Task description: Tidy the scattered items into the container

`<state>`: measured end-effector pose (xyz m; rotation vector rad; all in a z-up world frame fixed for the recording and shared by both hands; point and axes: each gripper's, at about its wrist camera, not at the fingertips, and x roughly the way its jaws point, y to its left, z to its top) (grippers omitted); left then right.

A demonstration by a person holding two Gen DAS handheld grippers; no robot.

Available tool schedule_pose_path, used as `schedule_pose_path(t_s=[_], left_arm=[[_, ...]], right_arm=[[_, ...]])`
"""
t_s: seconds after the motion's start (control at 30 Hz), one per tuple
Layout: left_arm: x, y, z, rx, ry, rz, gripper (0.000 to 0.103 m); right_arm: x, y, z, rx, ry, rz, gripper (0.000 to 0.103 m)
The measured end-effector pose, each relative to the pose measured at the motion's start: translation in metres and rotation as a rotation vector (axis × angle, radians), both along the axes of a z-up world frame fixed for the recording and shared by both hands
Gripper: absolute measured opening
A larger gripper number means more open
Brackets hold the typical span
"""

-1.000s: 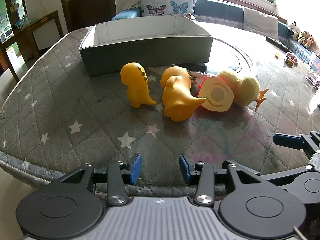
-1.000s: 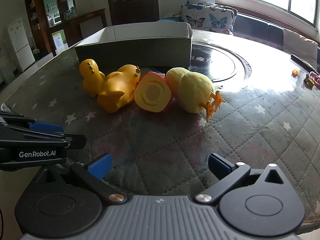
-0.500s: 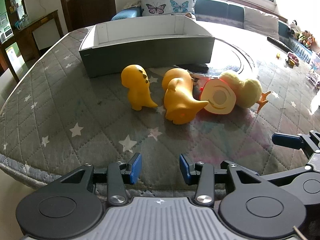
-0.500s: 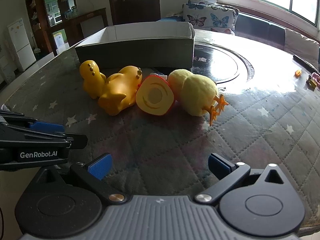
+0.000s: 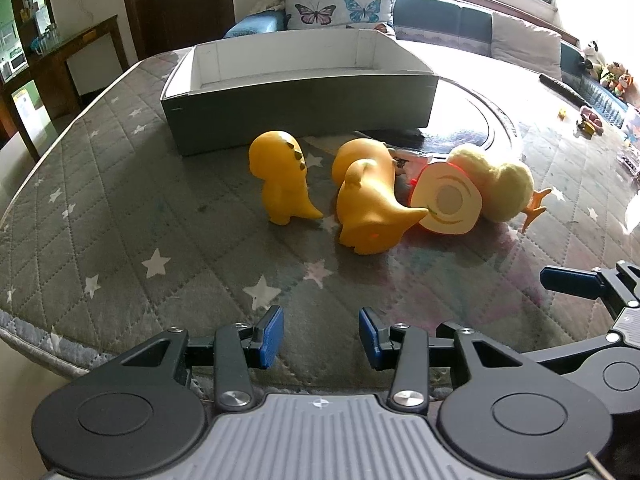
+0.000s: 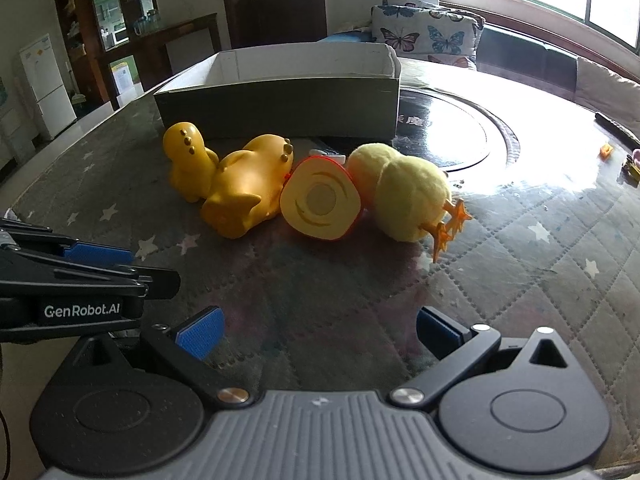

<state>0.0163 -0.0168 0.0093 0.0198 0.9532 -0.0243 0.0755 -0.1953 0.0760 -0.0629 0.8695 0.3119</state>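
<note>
A grey open box (image 5: 296, 112) (image 6: 280, 108) stands at the back of the quilted table. In front of it stand a small upright yellow dinosaur (image 5: 282, 182) (image 6: 188, 166), a larger yellow dinosaur on its side (image 5: 368, 208) (image 6: 248, 194), a round toy with a cream and red face (image 5: 446, 202) (image 6: 320, 202), and a yellow plush chick lying down (image 5: 500, 184) (image 6: 408, 196). My left gripper (image 5: 320, 336) is open and empty, well short of the toys. My right gripper (image 6: 316, 334) is wide open and empty, facing the round toy and chick.
A dark round glass turntable (image 5: 472, 132) (image 6: 448, 136) lies right of the box. Small items (image 5: 588, 120) and a dark remote (image 5: 560, 88) lie at the far right. The table's near-left edge (image 5: 36, 340) is close. A sofa with butterfly cushions (image 5: 340, 8) stands behind.
Both grippers have moved slightly forward toward the toys, which look a little larger. The jaws have not changed.
</note>
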Motion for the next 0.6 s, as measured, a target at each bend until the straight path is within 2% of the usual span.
schedule_pose_path(t_s=[0.6], left_arm=[[0.006,0.013,0.008,-0.037,-0.016,-0.002,0.044]], right_arm=[[0.009,0.008,0.007,0.007,-0.015,0.027,0.103]])
